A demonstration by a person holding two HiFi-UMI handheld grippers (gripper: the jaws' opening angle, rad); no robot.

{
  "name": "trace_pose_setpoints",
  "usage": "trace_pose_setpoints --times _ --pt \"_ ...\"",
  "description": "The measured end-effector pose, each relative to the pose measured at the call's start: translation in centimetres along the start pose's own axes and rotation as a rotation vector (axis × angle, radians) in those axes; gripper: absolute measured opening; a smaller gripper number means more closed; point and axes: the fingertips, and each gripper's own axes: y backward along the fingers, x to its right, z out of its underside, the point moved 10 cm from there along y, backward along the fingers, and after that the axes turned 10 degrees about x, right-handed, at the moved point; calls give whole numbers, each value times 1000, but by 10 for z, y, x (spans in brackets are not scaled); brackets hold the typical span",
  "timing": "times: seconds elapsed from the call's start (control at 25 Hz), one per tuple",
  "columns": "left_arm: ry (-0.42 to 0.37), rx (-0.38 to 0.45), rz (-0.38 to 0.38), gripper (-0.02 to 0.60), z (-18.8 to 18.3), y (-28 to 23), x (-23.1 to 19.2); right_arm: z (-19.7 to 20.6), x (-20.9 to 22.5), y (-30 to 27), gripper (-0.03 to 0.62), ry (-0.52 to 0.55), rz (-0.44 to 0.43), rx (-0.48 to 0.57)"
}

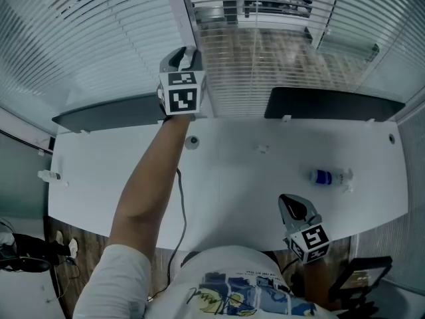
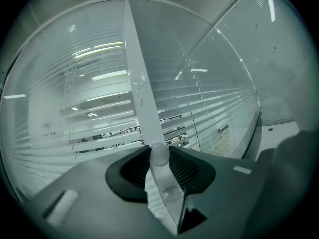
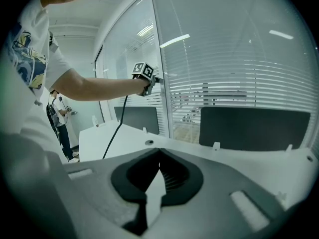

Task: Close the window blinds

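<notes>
Slatted window blinds (image 1: 99,38) hang half open over the glass behind the white desk (image 1: 226,178); in the left gripper view the blinds (image 2: 99,133) fill the glass. My left gripper (image 1: 186,57) is raised against the white window post (image 1: 178,8) between two panes. Its jaws are closed on the rounded end of the pale blind wand (image 2: 160,155), and the pads touch it on both sides. The right gripper view shows that left gripper (image 3: 152,81) held up at the post. My right gripper (image 1: 293,206) hangs low near the desk's front edge, its jaws together and empty.
Two dark screens (image 1: 113,111) (image 1: 332,103) stand along the back of the desk. A small bottle (image 1: 328,177) lies at the desk's right. A cable (image 1: 179,198) runs from my left arm. A person (image 3: 59,118) stands far back at the left.
</notes>
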Motion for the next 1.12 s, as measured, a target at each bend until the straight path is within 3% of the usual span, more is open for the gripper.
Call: trace_pose_setpoints --times 0.16,0.32,0.4,0.6,0.76,1.12 --pt "-71 -4 17 132 2 -2 -1 -1 0 0 3 2 2 0" --pt "-227 -37 59 158 4 -2 3 1 2 2 3 -6 8 2" --pt "-342 -36 89 173 4 3 6 2 2 3 3 -10 11 6" --pt "-728 -37 146 172 6 7 9 2 -2 4 3 -9 10 2" --pt "-927 -49 188 172 7 1 12 2 -4 5 3 -8 8 -1" --pt "-1159 -82 249 170 15 -11 17 2 1 3 3 -5 15 -8"
